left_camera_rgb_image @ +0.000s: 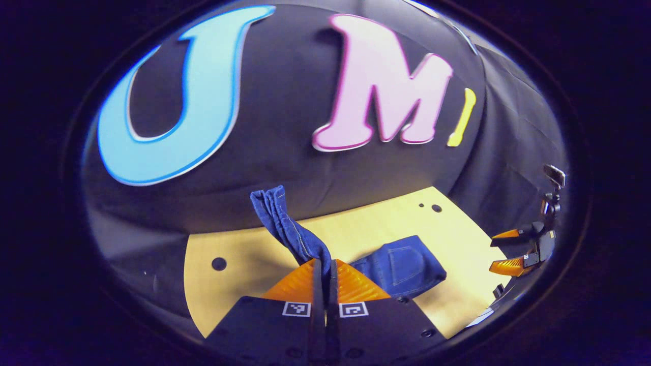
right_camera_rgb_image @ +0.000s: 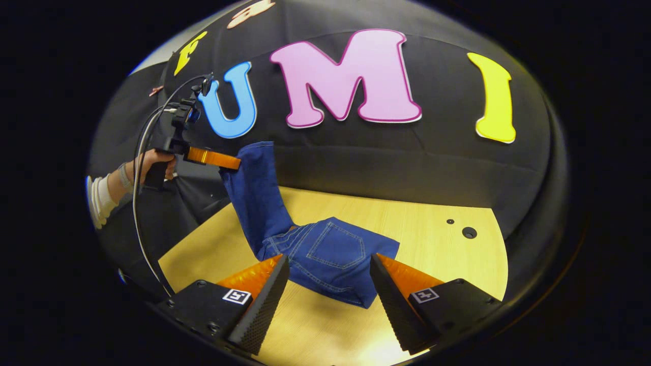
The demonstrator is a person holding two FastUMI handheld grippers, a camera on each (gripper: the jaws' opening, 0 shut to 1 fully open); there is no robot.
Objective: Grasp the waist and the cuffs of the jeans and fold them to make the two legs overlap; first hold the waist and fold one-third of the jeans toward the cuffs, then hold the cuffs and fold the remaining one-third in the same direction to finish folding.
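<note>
Left claw (left_camera_rgb_image: 325,264) is gripping the leg end of the jeans (right_camera_rgb_image: 325,254), with both fingers pressed together on the denim and the fabric sticking up past the tips. From the right gripper view, this claw (right_camera_rgb_image: 231,163) is being held high at the left by a hand (right_camera_rgb_image: 150,165), and the legs are hanging from it down to the table (right_camera_rgb_image: 432,239). At centre, the waist part with its back pocket is lying flat on the wood. To the right, the right claw (right_camera_rgb_image: 329,274) is standing wide apart and empty, its fingers on either side of the waist part but not touching it.

Progress, as a judgement: the legs appear to be overlapped already, and one end is being carried over. The jeans are not yet lying as a finished packet; the raised end needs laying down, and any remaining third needs folding after that.
</note>
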